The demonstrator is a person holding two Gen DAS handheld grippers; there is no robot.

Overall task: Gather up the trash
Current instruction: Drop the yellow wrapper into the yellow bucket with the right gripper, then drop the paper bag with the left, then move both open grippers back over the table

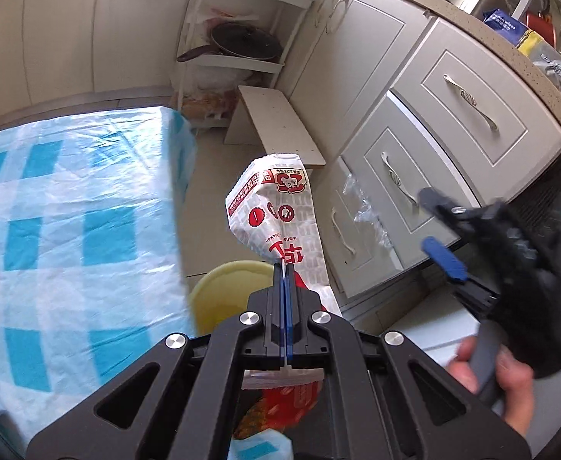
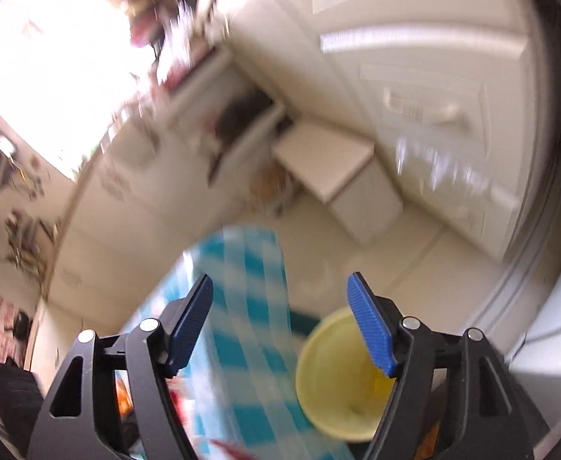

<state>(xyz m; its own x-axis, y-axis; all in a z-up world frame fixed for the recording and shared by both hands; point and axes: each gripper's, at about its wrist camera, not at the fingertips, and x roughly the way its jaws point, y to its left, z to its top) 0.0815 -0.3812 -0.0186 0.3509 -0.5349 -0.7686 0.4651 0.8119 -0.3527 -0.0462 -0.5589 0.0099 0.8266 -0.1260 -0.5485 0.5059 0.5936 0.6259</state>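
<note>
My left gripper (image 1: 285, 268) is shut on a white and red paper food bag (image 1: 276, 211), which it holds upright in the air beside the table and above a pale yellow bin (image 1: 219, 291). My right gripper (image 2: 280, 299) is open and empty; it also shows in the left wrist view (image 1: 433, 222), held in a hand at the right, near the drawers. The right wrist view is blurred; the yellow bin (image 2: 334, 375) lies below the right finger there.
A table with a blue checked cloth (image 1: 69, 222) fills the left. White drawers (image 1: 433, 145) and a counter stand at the right, with a clear plastic scrap (image 1: 368, 211) hanging on them. A white shelf rack with a pan (image 1: 242, 42) and a board (image 1: 276, 126) stand behind.
</note>
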